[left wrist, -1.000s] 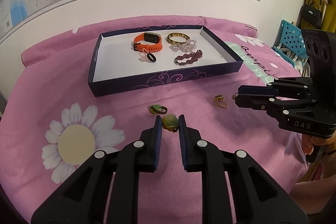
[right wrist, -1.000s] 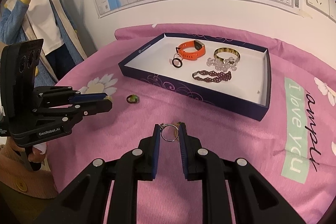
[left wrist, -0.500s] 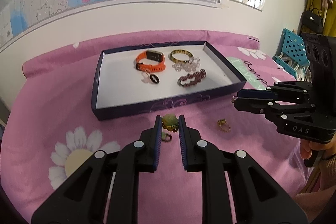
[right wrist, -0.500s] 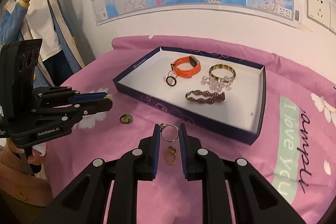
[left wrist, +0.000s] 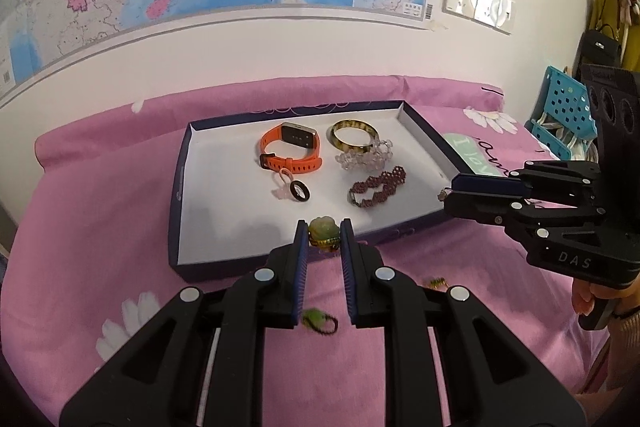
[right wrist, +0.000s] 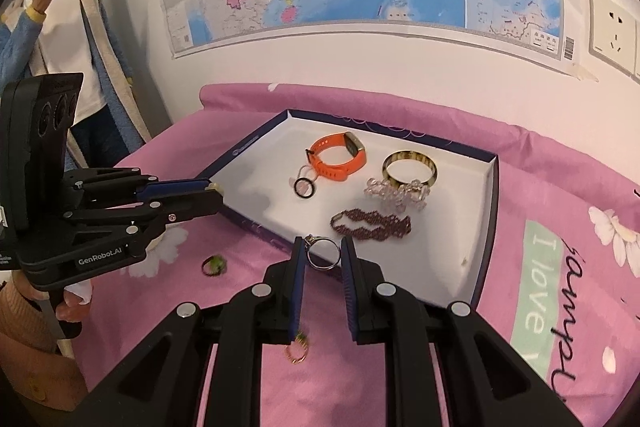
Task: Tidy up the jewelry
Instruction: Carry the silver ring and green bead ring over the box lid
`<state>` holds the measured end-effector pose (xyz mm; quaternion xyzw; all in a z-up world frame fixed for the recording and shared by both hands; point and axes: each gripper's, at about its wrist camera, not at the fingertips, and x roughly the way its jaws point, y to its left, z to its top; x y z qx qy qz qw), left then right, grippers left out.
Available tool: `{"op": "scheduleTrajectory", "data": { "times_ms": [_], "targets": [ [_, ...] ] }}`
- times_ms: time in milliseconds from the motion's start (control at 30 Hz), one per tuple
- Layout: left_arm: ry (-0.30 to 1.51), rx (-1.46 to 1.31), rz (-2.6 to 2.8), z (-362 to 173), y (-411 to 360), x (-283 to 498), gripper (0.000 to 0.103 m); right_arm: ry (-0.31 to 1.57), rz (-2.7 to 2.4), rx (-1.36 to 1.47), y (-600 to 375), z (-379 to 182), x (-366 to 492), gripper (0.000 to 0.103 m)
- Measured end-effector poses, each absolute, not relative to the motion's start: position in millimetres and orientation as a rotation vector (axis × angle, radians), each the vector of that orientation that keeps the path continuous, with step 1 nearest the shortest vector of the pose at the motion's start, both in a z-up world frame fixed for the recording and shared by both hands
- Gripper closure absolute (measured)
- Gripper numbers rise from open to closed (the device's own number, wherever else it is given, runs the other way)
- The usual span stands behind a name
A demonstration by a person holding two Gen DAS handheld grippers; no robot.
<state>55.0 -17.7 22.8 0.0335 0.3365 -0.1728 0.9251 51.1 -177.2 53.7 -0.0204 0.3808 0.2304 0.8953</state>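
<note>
Both grippers had carried their catches from the pink bed to the tray's point(left wrist: 182, 211) near rim, left fingers point(left wrist: 301, 247) pinching a green ring point(left wrist: 324, 233), right fingers point(right wrist: 298, 263) pinching a silver ring point(right wrist: 323, 254), drop-off seemingly next.

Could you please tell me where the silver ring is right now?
The silver ring is clamped in the right gripper, above the tray's near wall, just short of the maroon bracelet.

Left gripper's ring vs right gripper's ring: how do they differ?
The ring in the left gripper is chunky, with a pale green carved top; the ring in the right gripper is a thin plain silver band with a small setting. The green one fills the gap; the silver one shows an open hoop. Both are pinched at the fingertips near the tray.
</note>
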Motion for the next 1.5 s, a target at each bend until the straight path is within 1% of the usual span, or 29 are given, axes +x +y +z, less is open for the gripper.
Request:
{"op": "scheduleTrajectory", "data": {
  "times_ms": [333, 867, 1500],
  "targets": [
    [0.705, 0.08, -0.339, 18, -24, 81, 0.087, 0.809, 0.465, -0.054, -172, 46, 79, 0.087],
    [0.792, 0.057, -0.325, -7, -27, 120, 0.087, 0.889, 0.45, -0.033, -169, 20, 118, 0.087],
    [0.852, 0.041, -0.324, -22, -28, 136, 0.086, 0.943, 0.419, -0.028, -173, 4, 134, 0.086]
  ]
}}
